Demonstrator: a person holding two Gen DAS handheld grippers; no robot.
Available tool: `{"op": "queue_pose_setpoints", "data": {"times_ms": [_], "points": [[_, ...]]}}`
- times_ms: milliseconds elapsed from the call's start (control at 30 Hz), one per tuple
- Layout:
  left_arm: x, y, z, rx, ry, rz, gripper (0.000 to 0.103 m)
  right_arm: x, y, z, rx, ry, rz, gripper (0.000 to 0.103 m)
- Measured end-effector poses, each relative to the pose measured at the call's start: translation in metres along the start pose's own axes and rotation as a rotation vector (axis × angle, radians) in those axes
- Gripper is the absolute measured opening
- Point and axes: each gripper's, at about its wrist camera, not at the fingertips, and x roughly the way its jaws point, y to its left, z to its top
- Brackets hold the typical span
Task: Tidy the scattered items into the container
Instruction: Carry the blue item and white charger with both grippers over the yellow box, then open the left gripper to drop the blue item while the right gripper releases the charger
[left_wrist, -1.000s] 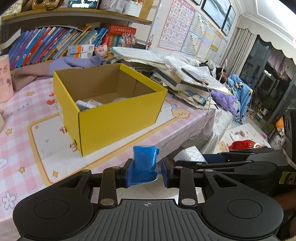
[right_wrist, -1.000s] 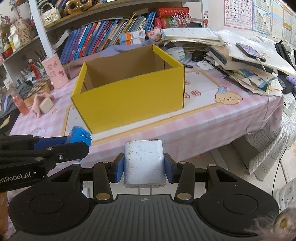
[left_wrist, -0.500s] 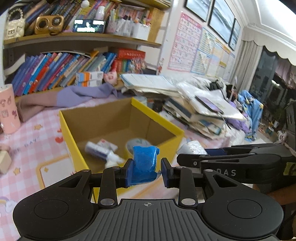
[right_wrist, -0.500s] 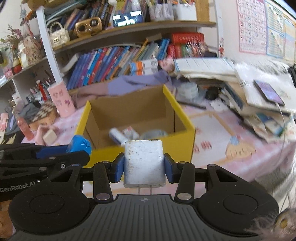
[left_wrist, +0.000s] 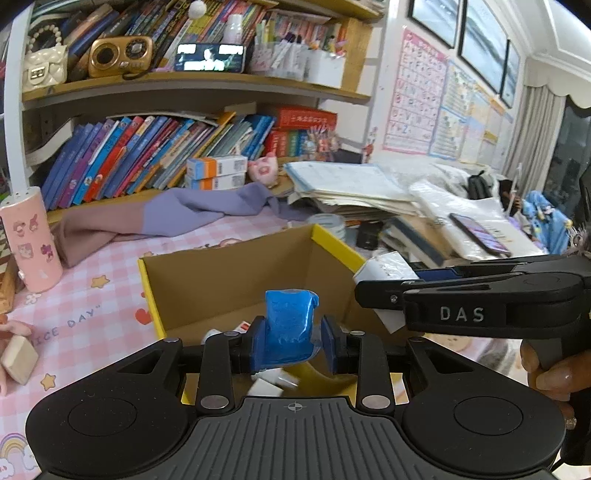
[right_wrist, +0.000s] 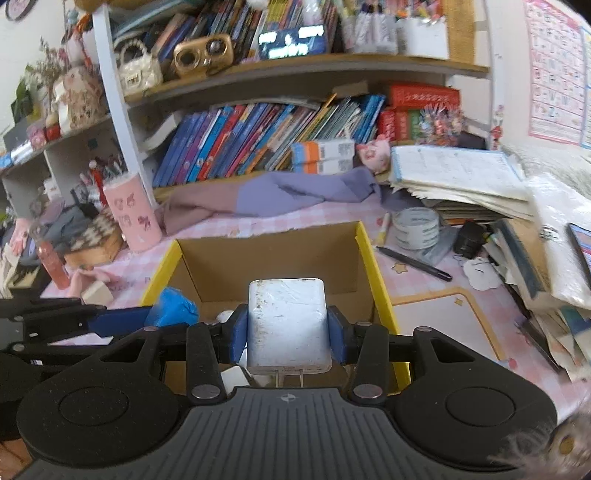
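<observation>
A yellow cardboard box (left_wrist: 334, 243) (right_wrist: 380, 291), open at the top, stands on the pink checked tablecloth and holds several small items. My left gripper (left_wrist: 291, 338) is shut on a blue plastic-wrapped packet (left_wrist: 290, 319) above the box's opening; the packet also shows in the right wrist view (right_wrist: 173, 306). My right gripper (right_wrist: 287, 334) is shut on a white plug-in charger (right_wrist: 287, 321), prongs toward the camera, above the box's near side. It shows at the right of the left wrist view (left_wrist: 384, 267).
A pink cup (left_wrist: 31, 240), a wooden block (left_wrist: 18, 358), a purple cloth (right_wrist: 295, 192), a tape roll (right_wrist: 415, 227) and a pen (right_wrist: 413, 262) lie around the box. Stacked papers and books (right_wrist: 458, 177) fill the right. Bookshelves stand behind.
Both grippers have risen and moved forward from below the table edge to above the box's opening, each still holding its item. The box's inside has come into view.
</observation>
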Motion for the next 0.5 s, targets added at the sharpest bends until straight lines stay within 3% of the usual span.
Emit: {"op": "queue_pose_setpoints", "data": {"times_ms": [500], "points": [[0.059,-0.003,-0.004,0.083,0.138,0.087,0.030,0.084,-0.014,-0.011,-0.048,0.214,0.030,0.041]]}}
